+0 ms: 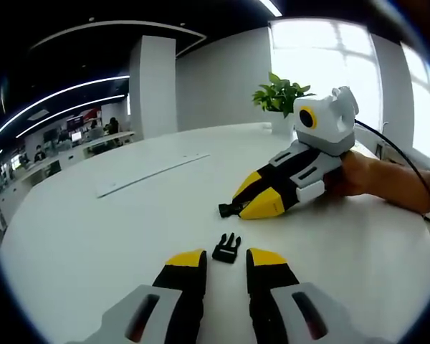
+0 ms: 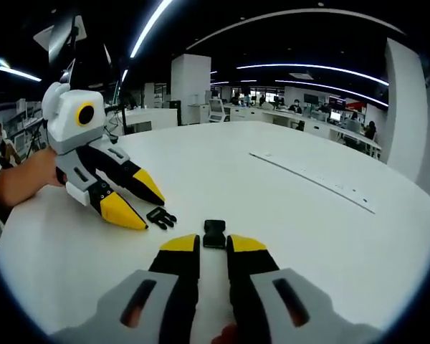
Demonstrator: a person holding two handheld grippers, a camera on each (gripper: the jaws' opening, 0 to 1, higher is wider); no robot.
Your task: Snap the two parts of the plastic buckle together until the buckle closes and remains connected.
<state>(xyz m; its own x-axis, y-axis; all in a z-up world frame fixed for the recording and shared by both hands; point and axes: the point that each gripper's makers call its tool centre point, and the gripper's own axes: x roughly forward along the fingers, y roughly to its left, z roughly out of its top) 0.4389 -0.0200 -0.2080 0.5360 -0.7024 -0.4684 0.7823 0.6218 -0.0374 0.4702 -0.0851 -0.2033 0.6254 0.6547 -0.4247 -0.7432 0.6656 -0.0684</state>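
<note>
The 2 buckle halves lie apart on the white desk [image 2: 287, 215], not yet joined. The pronged half [image 1: 227, 248] sits just ahead of the left tool [image 1: 226, 264], between its tips but not gripped; the left tool's jaws stand parted around nothing. The socket half [image 2: 214, 233] lies at the tips of the right tool [image 2: 213, 247], whose jaws are narrowly parted; whether they already pinch it cannot be told.

Risks, as judged: both halves are small and flat on a smooth top, so a closing jaw could skid one away instead of lifting it. A crooked grip would set prongs off the socket mouth, and pressing then would jam or pop a half loose. The 2 tools face each other at close quarters and could knock together.

Room is ample: open desk lies all round, a long flat strip [image 2: 312, 179] and a potted plant [image 1: 281, 97] well apart, edges distant.
</note>
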